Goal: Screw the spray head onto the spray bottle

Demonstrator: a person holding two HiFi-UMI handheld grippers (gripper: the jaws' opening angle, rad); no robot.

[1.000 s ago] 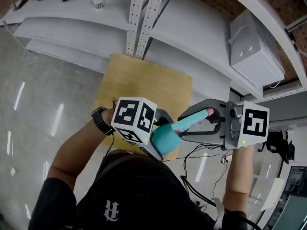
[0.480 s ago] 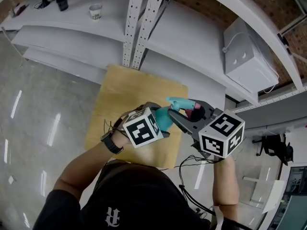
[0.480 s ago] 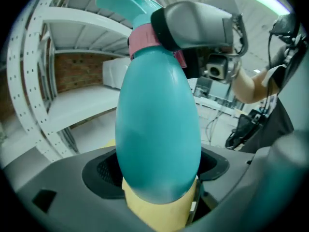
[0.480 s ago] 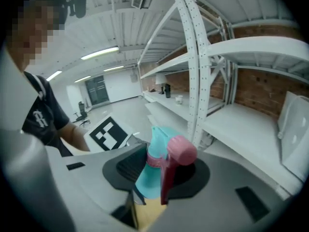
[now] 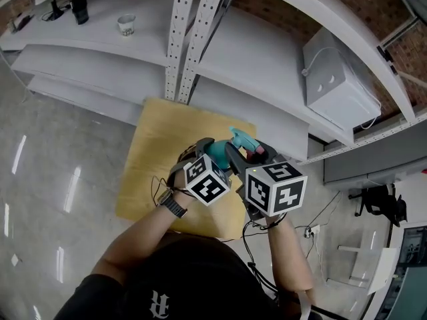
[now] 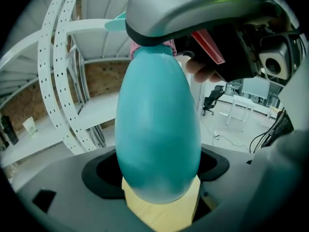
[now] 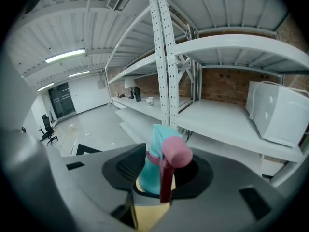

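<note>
This looks like a bare industrial storeroom or workshop lab, not a home. White metal shelving (image 5: 267,52) on perforated uprights (image 5: 175,39) fills the upper half of the head view, carrying a paper cup (image 5: 125,24) at upper left and a white box (image 5: 337,79) at upper right. A brick wall (image 7: 227,88) stands behind it. The floor (image 5: 47,172) at left is glossy grey. The right gripper view shows strip lights (image 7: 65,55) on a ribbed ceiling at upper left, and dark double doors (image 7: 64,99) and an office chair (image 7: 48,129) at left.
</note>
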